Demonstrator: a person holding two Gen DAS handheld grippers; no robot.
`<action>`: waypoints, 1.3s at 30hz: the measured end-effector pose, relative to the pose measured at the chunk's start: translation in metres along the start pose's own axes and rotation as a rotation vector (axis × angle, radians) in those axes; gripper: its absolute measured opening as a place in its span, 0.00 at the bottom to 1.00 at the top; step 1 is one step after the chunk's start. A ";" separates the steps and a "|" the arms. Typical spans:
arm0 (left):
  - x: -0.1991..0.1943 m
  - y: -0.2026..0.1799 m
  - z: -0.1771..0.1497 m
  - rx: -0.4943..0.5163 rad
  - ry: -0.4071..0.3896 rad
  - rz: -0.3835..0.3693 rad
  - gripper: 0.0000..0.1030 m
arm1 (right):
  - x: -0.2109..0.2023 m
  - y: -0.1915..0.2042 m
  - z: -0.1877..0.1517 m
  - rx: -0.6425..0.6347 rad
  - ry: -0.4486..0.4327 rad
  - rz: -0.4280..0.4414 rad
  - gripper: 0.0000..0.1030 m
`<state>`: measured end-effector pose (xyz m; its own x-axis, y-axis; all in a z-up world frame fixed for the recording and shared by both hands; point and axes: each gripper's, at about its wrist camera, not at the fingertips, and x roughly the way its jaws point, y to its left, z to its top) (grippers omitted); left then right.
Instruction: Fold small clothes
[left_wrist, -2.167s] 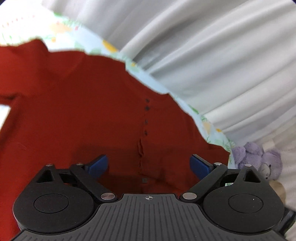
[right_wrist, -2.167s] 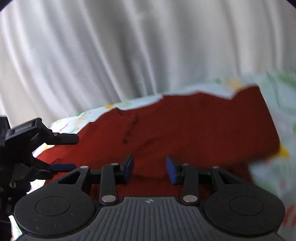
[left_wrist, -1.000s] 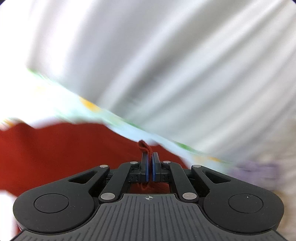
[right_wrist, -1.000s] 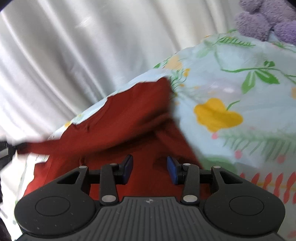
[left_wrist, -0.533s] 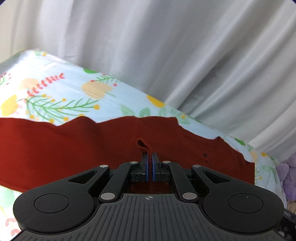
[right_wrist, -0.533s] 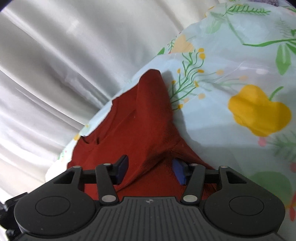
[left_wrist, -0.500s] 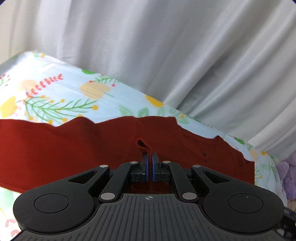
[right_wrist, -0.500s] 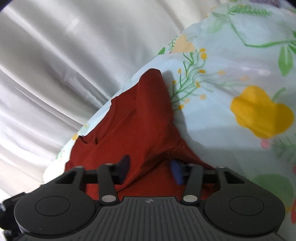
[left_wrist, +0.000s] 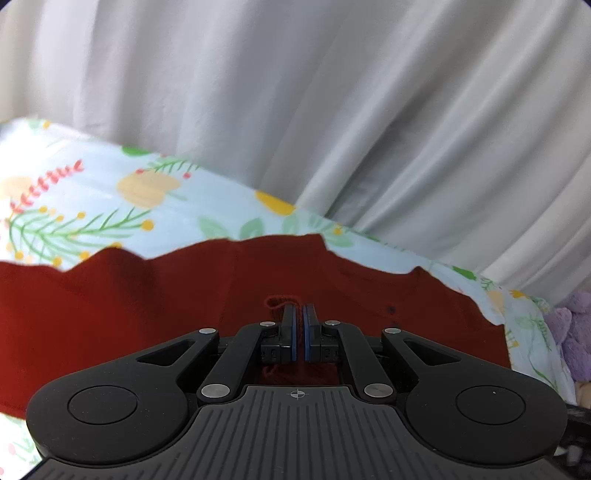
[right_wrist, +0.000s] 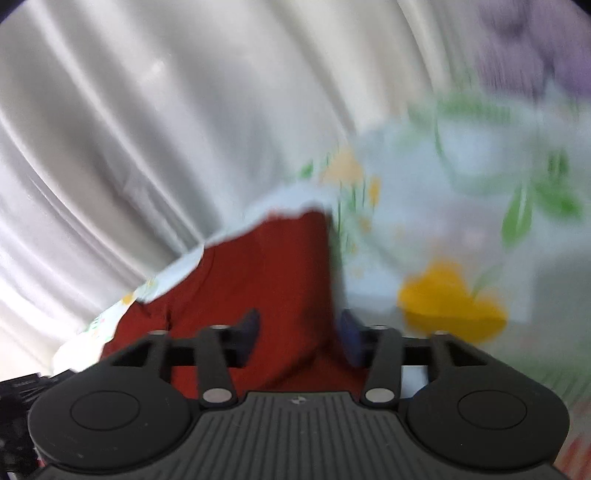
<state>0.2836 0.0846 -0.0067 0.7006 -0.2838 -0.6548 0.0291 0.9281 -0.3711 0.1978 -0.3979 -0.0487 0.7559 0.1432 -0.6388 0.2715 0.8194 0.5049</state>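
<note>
A small dark red buttoned garment (left_wrist: 110, 306) lies folded over on a floral bedsheet (left_wrist: 110, 199). My left gripper (left_wrist: 298, 314) is shut on a pinch of its red fabric, which sticks up between the blue pads. In the right wrist view the same red garment (right_wrist: 258, 266) reaches up to a corner near the curtain. My right gripper (right_wrist: 299, 332) has its jaws opening; the cloth lies between and under them, and the pads stand apart from it. That view is motion-blurred.
A white curtain (left_wrist: 332, 110) hangs behind the bed in both views. A purple plush toy (left_wrist: 570, 332) sits at the sheet's right edge, also blurred at the top right as the plush toy (right_wrist: 532, 48) in the right wrist view. Bare sheet (right_wrist: 461, 221) lies right of the garment.
My right gripper's jaws have spread apart off the red cloth and that view has shifted and blurred. My left gripper has sunk a little, still pinching the fabric.
</note>
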 end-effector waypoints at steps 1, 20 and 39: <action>0.000 0.003 0.000 -0.007 0.000 -0.003 0.05 | 0.004 0.004 0.006 -0.027 -0.009 -0.017 0.57; -0.004 -0.008 0.006 0.149 -0.160 0.032 0.05 | 0.096 0.017 0.022 -0.135 -0.018 -0.193 0.13; 0.053 -0.018 -0.033 0.033 0.099 0.100 0.63 | 0.044 0.033 -0.029 -0.364 0.063 -0.093 0.00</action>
<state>0.2965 0.0455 -0.0561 0.6272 -0.2107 -0.7498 -0.0121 0.9599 -0.2799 0.2232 -0.3486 -0.0772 0.6964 0.0833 -0.7128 0.0996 0.9724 0.2110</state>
